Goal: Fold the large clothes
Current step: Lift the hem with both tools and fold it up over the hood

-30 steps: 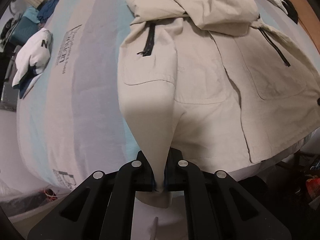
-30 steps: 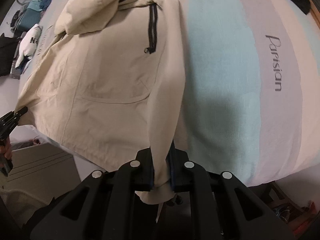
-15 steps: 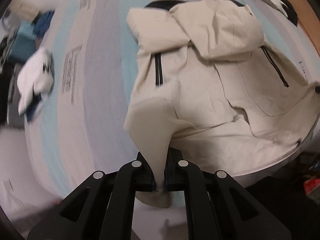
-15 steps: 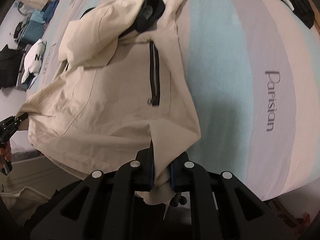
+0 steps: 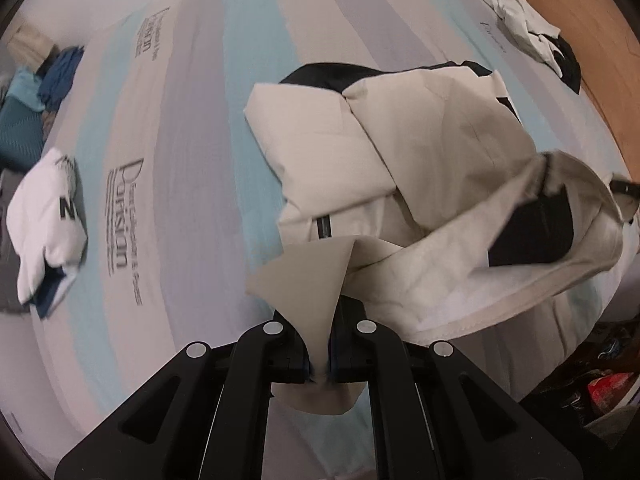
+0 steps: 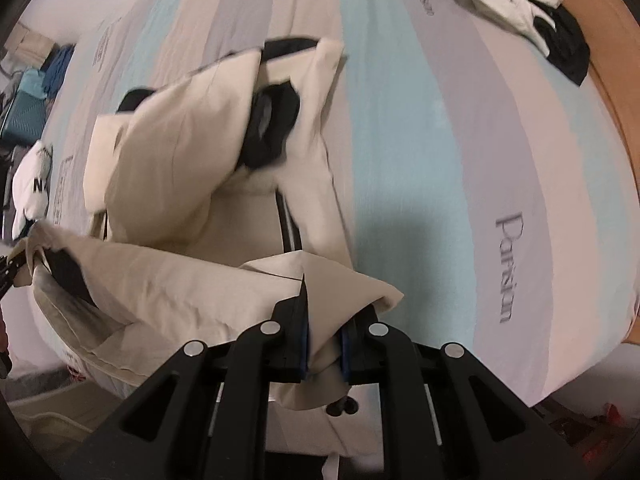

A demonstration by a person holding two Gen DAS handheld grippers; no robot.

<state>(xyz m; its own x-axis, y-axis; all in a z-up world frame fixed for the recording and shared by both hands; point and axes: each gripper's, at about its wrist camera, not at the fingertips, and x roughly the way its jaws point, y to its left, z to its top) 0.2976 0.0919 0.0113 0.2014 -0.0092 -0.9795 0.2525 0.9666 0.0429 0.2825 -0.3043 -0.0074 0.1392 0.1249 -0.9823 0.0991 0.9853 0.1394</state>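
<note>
Beige jacket (image 5: 400, 148), hem corners pinched in closed left claw (image 5: 319, 368) and right claw (image 6: 324, 354) over striped bed (image 5: 180, 160): risk that cloth slips free or the sagging hem lands bunched.

Beige jacket (image 5: 420, 140), black lining; bedsheet (image 5: 192, 120) striped aqua, grey, cream.

The bed (image 5: 192, 184) has lots of bare striped sheet to the left of the jacket (image 5: 400, 152), so a hand could pass there. Farther left, a white shirt (image 5: 48, 216) sits near the bed's edge, in the way. In the right view there is a wide bare strip of sheet to the right of the jacket (image 6: 180, 160). A pile of white and black clothes (image 6: 532, 8) blocks the far right corner.
</note>
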